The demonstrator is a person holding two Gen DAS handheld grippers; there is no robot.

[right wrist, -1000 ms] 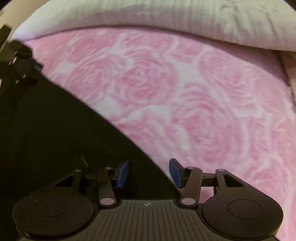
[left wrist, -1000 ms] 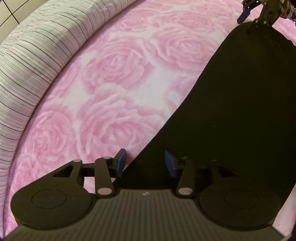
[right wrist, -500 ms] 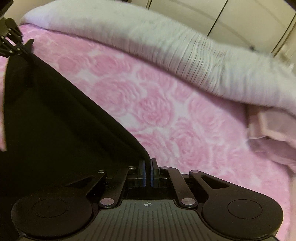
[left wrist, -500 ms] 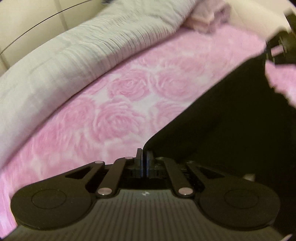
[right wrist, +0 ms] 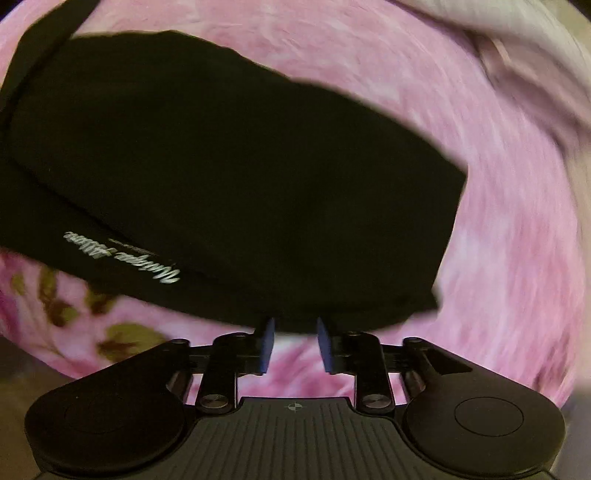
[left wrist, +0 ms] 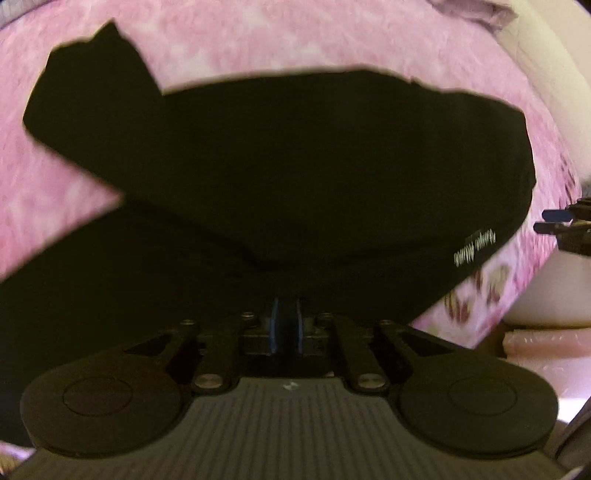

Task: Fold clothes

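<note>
**On the pink bed: black garment folded over, one gripper clamped, one released**

On the pink rose blanket (left wrist: 303, 40) lies the black garment (left wrist: 280, 166), doubled over itself, white script lettering (right wrist: 122, 256) near its hem. Left gripper (left wrist: 285, 325): blue pads pressed together, pinching the garment's near edge. Right gripper (right wrist: 293, 345): pads spread apart, holding nothing, the garment's edge just beyond the tips. A pale quilt (right wrist: 509, 33) bunches at the blanket's far side. No containers visible. Both views motion-blurred.
</note>
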